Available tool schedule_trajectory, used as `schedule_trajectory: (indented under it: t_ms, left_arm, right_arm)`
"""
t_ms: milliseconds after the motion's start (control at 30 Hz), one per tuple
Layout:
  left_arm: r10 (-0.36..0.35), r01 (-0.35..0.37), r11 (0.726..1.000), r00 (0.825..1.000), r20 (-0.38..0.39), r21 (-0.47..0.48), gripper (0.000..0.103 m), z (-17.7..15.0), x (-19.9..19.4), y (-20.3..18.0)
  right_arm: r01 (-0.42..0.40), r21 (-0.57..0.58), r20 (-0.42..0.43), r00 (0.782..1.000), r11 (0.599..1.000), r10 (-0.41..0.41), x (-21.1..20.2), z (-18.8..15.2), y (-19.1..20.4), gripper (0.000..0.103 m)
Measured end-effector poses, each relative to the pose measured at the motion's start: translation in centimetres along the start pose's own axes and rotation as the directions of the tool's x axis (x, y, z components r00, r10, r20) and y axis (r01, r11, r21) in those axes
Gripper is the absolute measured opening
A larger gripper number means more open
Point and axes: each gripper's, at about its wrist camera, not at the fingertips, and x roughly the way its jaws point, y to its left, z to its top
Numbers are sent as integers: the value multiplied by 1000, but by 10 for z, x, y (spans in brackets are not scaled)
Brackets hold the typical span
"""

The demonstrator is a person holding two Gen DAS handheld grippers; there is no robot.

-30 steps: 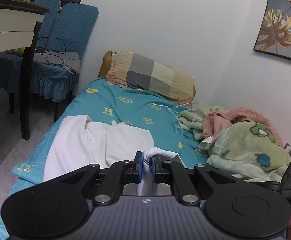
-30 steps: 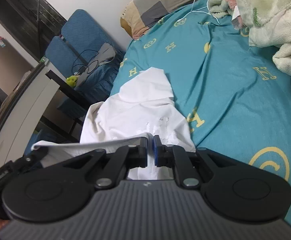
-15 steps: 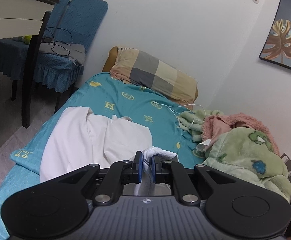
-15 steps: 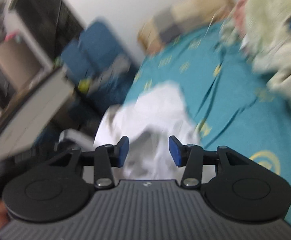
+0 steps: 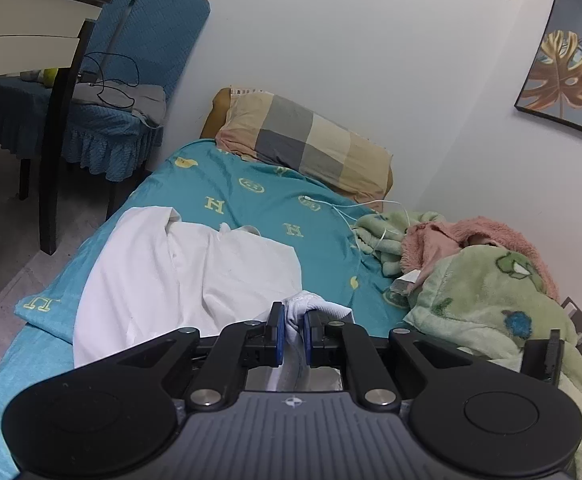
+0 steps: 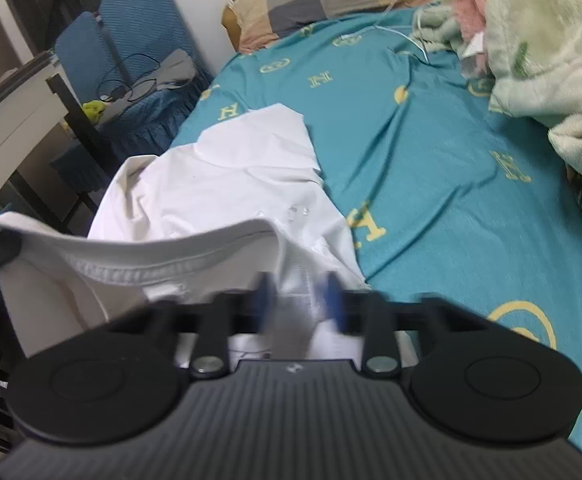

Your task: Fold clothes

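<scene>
Left tool point(image 5: 291, 330) clamped; right tool point(image 6: 297, 304) blurred, jaws just closing.

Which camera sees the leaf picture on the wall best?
The left wrist view. The framed picture of a golden leaf hangs on the white wall at the upper right, sharp and almost whole, only its far edge cut off. The right wrist view does not show it at all; it looks down at the teal bed sheet.

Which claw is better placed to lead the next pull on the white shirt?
Left. The left claw is shut firmly on the white shirt, at its edge. The right claw has just been closing, shirt fabric between its jaws, but blurred: grip unconfirmed.
</scene>
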Motion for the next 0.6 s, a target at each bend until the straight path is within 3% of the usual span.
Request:
schedule_trajectory:
  t_ms: [33,167,267,333,400,500,600]
  left_arm:
    - [4,-4,1000,1000,-1,2,10,0,1,0]
    - [43,-43,999,999,-7,19,13,-4,3,2]
    - [73,-73,997,997,-10,30,21,-8,2,5]
    - [111,-111,993,994,-11,35,35,-9,-2,5]
    - [142,-142,990,990,9,22,40,-10,-14,7]
    - [130,-130,991,991,30,9,44,-11,-35,2]
    - [97,-98,992,995,19,76,45,-14,-33,-18]
  right_arm:
    - [-3,16,1,1000,1000,3,-2,0,-4,13]
    - [-83,73,44,996,994,80,-26,2,-12,11]
    - [-185,72,104,979,980,177,-55,3,-9,11]
    - [-231,47,135,965,972,223,-72,2,-4,11]
    - [-275,46,132,955,960,267,-80,2,-3,11]
    - [-321,62,121,942,945,312,-83,2,-5,11]
    - [-347,83,112,935,934,337,-85,2,-8,11]
